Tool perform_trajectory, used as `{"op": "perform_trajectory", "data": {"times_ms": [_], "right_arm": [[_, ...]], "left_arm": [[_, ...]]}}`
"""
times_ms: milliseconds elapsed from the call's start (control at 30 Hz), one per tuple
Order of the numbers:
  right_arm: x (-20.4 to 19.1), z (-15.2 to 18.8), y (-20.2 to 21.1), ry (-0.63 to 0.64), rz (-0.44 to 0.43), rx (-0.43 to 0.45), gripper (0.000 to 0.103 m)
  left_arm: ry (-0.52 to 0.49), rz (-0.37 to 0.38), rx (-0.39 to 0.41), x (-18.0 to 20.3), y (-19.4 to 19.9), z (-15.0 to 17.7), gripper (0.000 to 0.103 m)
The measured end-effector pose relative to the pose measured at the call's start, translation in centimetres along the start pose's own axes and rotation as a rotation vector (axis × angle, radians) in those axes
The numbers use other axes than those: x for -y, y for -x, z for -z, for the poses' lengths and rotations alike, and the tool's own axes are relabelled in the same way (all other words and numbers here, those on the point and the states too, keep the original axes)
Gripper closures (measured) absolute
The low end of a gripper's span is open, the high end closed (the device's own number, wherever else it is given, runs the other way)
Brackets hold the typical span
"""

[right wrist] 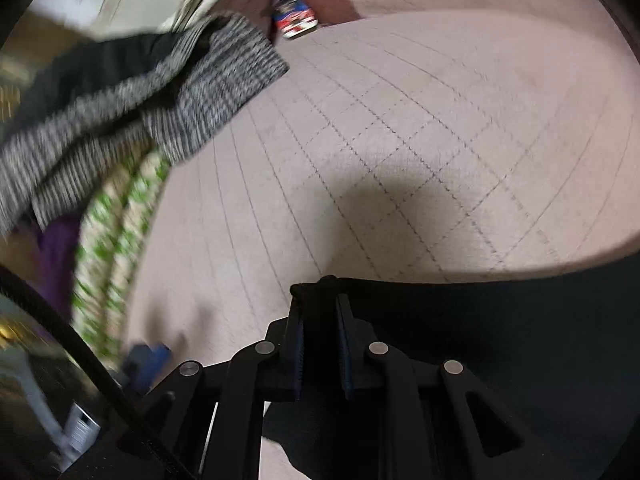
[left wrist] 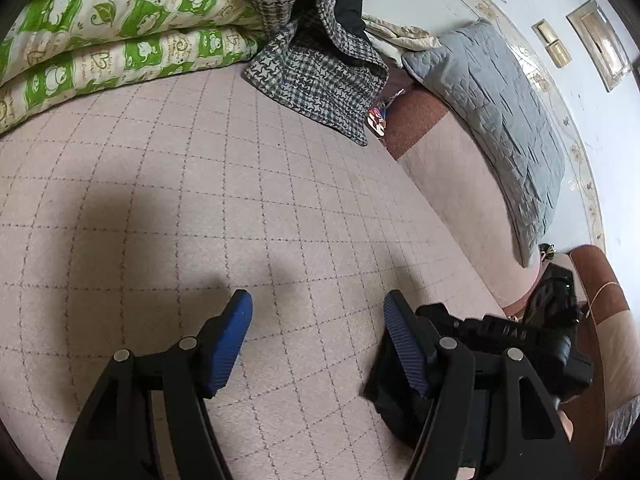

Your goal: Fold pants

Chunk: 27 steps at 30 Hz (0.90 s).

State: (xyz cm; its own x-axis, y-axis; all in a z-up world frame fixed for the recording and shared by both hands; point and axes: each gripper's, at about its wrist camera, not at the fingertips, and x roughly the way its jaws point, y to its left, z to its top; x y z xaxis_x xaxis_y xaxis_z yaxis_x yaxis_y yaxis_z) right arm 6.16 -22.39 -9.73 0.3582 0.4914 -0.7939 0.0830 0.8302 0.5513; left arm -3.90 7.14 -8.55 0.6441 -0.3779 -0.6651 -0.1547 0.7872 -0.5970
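A houndstooth coat (left wrist: 320,68) and 2 green quilts (left wrist: 120,36) crowded the mat (left wrist: 200,168). The left gripper (left wrist: 318,340) hung released; the right gripper (right wrist: 320,308) clenched black pants (right wrist: 500,320).

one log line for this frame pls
left gripper: open, empty | right gripper: shut on black pants | surface: checked bedcover

1. A pale pink bed cover (left wrist: 192,184) with a stitched grid spans the bed.
2. A folded green-and-cream quilt (left wrist: 112,32) lies at its far edge.
3. A grey quilted pillow (left wrist: 492,116) leans against the light wall (left wrist: 576,92).
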Motion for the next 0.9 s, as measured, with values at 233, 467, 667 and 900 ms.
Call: {"op": "perform_trajectory", "data": {"times_ms": [233, 467, 667, 900], "right_arm": [[0.9, 0.4, -1.6, -0.120, -0.206, -0.083, 0.051], [-2.2, 3.7, 1.6, 0.074, -0.087, -0.019, 0.057], [-1.4, 5.8, -1.9, 0.026, -0.096, -0.065, 0.050], [-1.4, 7.4, 3.8, 0.148, -0.079, 0.015, 0.050]], "left_arm": [[-0.007, -0.013, -0.004, 0.2, -0.3, 0.1, 0.035], [0.020, -0.031, 0.021, -0.4, 0.0, -0.2, 0.035], [0.021, -0.067, 0.066, -0.8, 0.8, -0.3, 0.035], [0.024, -0.071, 0.058, -1.1, 0.6, 0.0, 0.035]]}}
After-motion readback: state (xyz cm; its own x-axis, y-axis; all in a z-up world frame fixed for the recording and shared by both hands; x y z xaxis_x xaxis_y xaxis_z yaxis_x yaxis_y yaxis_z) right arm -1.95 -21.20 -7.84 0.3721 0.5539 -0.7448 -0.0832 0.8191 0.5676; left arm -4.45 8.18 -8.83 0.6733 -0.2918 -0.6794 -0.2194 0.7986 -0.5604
